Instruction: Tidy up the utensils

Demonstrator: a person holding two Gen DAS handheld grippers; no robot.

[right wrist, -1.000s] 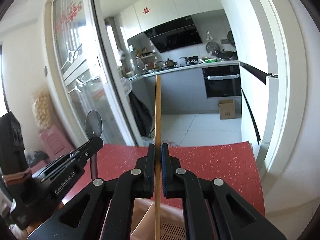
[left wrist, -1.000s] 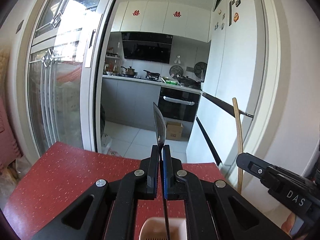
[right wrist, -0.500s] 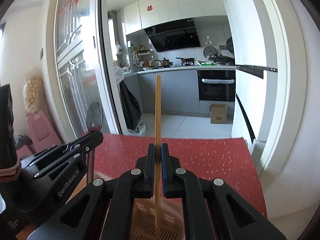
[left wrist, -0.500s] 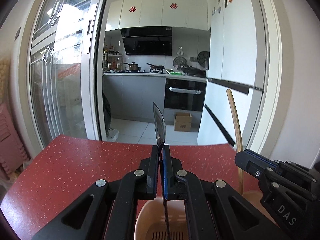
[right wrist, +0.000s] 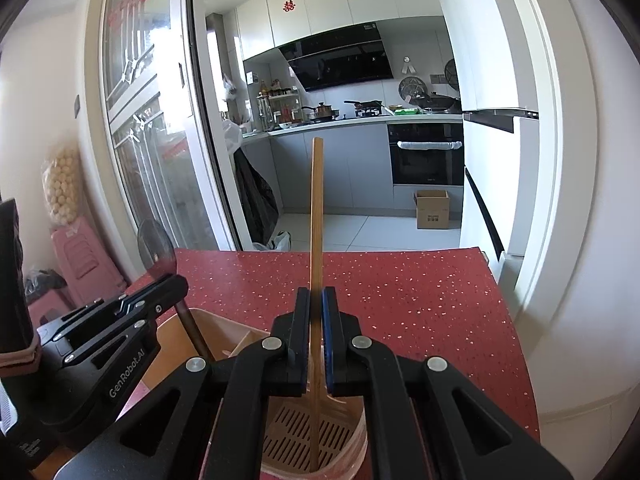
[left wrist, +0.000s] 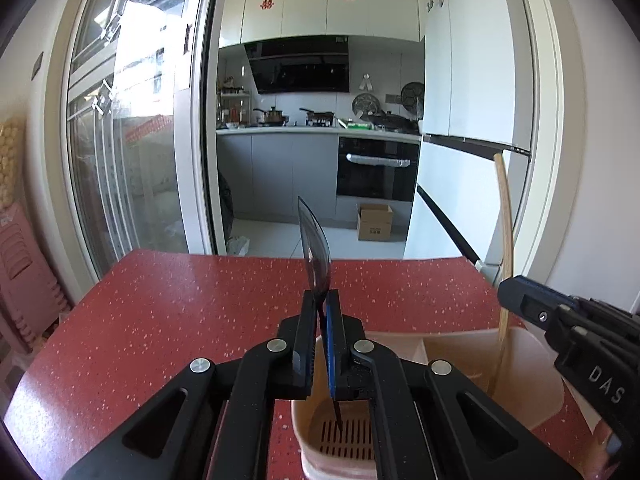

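A dark spoon (left wrist: 316,248) stands upright, bowl up, with my left gripper (left wrist: 321,300) shut on its handle. The handle's lower end reaches down into the slotted left compartment of a beige utensil holder (left wrist: 460,340). My right gripper (right wrist: 316,300) is shut on an upright wooden chopstick (right wrist: 317,208), whose lower end sits over the slotted bottom of the holder (right wrist: 216,320). In the left wrist view the right gripper (left wrist: 506,288) and its chopstick (left wrist: 505,216) are over the holder's right side. The right wrist view shows the left gripper (right wrist: 176,280) with the spoon (right wrist: 156,246).
The holder stands on a red speckled table (left wrist: 180,312) whose far edge faces a kitchen doorway. A glass sliding door (left wrist: 120,140) is at the left and a white fridge (left wrist: 472,120) at the right. Pink stools (right wrist: 84,256) stand beside the table's left side.
Both grippers have come down with their utensils. The holder has risen into view beneath them, and the spoon handle and chopstick now reach inside its compartments.
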